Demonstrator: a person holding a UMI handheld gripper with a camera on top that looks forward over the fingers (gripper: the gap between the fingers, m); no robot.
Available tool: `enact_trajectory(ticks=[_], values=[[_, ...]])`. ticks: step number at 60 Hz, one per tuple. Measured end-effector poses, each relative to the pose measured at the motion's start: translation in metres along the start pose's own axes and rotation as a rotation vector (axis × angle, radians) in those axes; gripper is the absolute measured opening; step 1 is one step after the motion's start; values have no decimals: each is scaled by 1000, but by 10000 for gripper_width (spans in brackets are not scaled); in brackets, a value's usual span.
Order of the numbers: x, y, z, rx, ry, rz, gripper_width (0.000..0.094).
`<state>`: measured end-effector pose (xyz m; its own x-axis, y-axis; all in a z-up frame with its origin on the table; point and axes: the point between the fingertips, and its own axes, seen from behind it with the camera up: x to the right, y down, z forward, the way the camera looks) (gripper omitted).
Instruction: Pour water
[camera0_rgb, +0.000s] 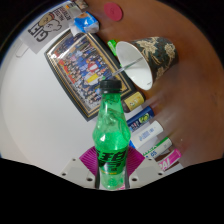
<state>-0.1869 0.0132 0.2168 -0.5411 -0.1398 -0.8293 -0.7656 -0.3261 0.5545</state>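
Tongs (112, 178): at the near edge of the view, their two pink-padded fingers closed against the lower sides of a green bottle, gripping it.
Bottle (111, 140): clear green plastic with a dark label, held upright between the fingers; it looks filled with liquid up to the neck.
Cap (109, 87): green, and on the bottle's neck, so the bottle appears sealed.
Bench (40, 130): a pale, rounded surface beneath and around the bottle; whether the bottle rests on it or is lifted just clear cannot be told.
Small packets (150, 132): several little boxes or tubes lying in a loose row just to the right of the bottle, near the bench edge.
Framed picture (85, 68): a flat picture crowded with small figures, lying on the bench beyond the bottle, to the left.
Cup (148, 58): a paper cup with a dark floral pattern, lying on its side beyond the bottle, to the right, its white inside facing the tongs.
Far items: a printed card (52, 28) and a small blue object (88, 22) past the picture.
Progress: early, by my judgement. The bottle is grasped; no water has been poured. The cap must come off, the cup must stand upright, and then comes the pour.
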Motion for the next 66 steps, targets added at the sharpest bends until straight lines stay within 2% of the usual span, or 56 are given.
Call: enact_trajectory(ticks=[17, 30, 37, 42, 52, 58, 66], values=[[4, -1, 0, -18, 69, -50, 329], [-27, -1, -3, -76, 151, -538, 328], [-71, -20, -13, -59, 170, -921, 329], [-106, -45, -26, -38, 168, -1160, 328], [-151, -115, -40, 42, 256, -1623, 327], [-163, -167, -43, 114, 367, -1875, 326], [-152, -231, -44, 153, 459, -2045, 327]])
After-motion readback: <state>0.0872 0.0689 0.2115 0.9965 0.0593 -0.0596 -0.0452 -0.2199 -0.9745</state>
